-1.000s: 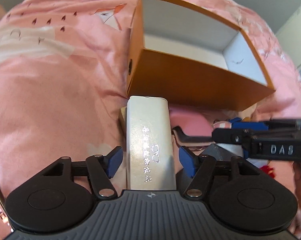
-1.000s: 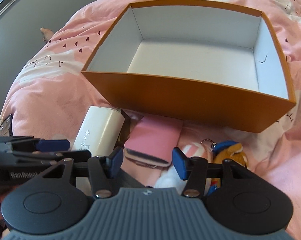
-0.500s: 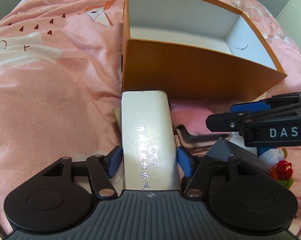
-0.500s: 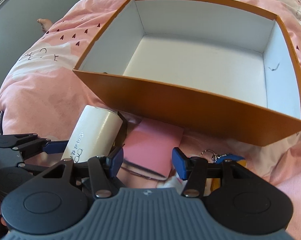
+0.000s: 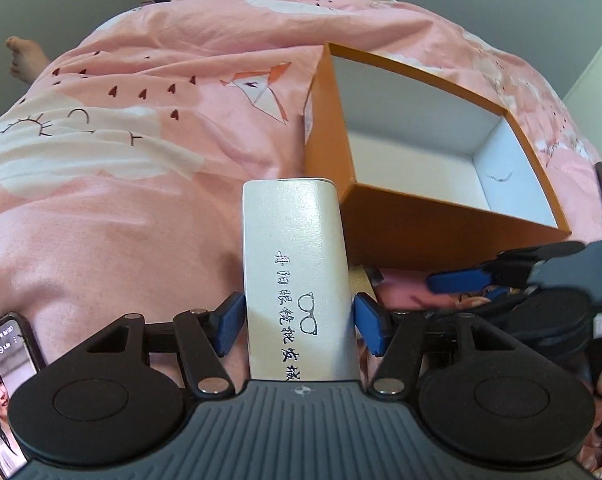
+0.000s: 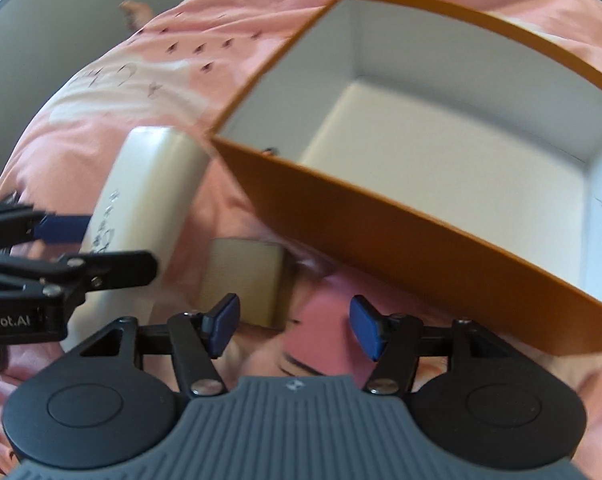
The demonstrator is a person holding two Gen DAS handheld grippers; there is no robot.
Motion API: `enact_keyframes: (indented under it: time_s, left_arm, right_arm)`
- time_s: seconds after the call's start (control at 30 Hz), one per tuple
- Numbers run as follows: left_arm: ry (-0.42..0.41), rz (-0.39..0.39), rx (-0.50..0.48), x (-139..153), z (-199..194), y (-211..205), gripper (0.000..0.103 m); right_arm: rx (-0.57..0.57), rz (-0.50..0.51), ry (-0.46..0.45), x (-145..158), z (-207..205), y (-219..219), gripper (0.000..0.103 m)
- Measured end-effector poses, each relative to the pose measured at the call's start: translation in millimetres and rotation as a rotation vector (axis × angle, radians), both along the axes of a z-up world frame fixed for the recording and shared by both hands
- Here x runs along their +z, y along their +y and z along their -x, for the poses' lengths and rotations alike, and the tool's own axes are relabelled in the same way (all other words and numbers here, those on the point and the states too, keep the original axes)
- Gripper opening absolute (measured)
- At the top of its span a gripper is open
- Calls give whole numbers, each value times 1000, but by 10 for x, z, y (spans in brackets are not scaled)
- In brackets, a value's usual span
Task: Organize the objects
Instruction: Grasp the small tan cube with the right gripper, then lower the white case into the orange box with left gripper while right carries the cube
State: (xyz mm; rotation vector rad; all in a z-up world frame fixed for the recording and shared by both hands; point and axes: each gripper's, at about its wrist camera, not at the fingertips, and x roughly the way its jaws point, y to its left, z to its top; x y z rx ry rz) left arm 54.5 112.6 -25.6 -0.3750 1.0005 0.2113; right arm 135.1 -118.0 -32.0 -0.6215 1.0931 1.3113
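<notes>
A white glasses case (image 5: 297,248) with dark lettering sits lengthwise between the blue pads of my left gripper (image 5: 299,328), which is shut on it. The case (image 6: 153,184) is lifted off the bedding, its far end beside the near left corner of the orange box (image 5: 421,232). That box (image 6: 381,240) is white inside and holds nothing. My right gripper (image 6: 293,326) hangs low before the box's front wall, its jaws opening. A pink case (image 6: 321,320) lies under the gap, and the pads do not touch it. The right view is blurred.
A pink printed duvet (image 5: 141,208) covers the bed. A small beige box (image 6: 241,276) lies by the pink case. A phone (image 5: 1,380) with a lit screen lies at the lower left. A person's bare foot (image 5: 23,60) shows at the far left edge.
My left gripper closed on the white case and lifted it up beside the box's left corner. My right gripper shifted, rolled and widened its jaws; the beige box is now uncovered.
</notes>
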Motion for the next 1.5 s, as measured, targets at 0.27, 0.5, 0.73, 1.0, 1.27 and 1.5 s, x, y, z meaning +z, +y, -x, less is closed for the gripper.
enact_keyframes:
  time_s: [0.27,0.5,0.73,1.0,1.27,1.5]
  left_arm:
    - [-24,-6,40,53,36,177,68]
    - [-27,17,65,-1,38,284,68]
    - [-56,7,75,73,108,281,68]
    - [-67,-7,92,83,136,336,68]
    - [-75,5,89,88,148,337,68]
    - [-114,-14,72,208,166,234,68]
  right_arm:
    - [97,70,0,-232,298,321,71]
    - [56,101,-37,-302,281,444,76]
    - [68,109,8,-284,260,436,75]
    - [34,139,118,-407,176,468,80]
    - [30,127,69,-522,138,433,67]
    - [40,86,12,-374,160,308,66]
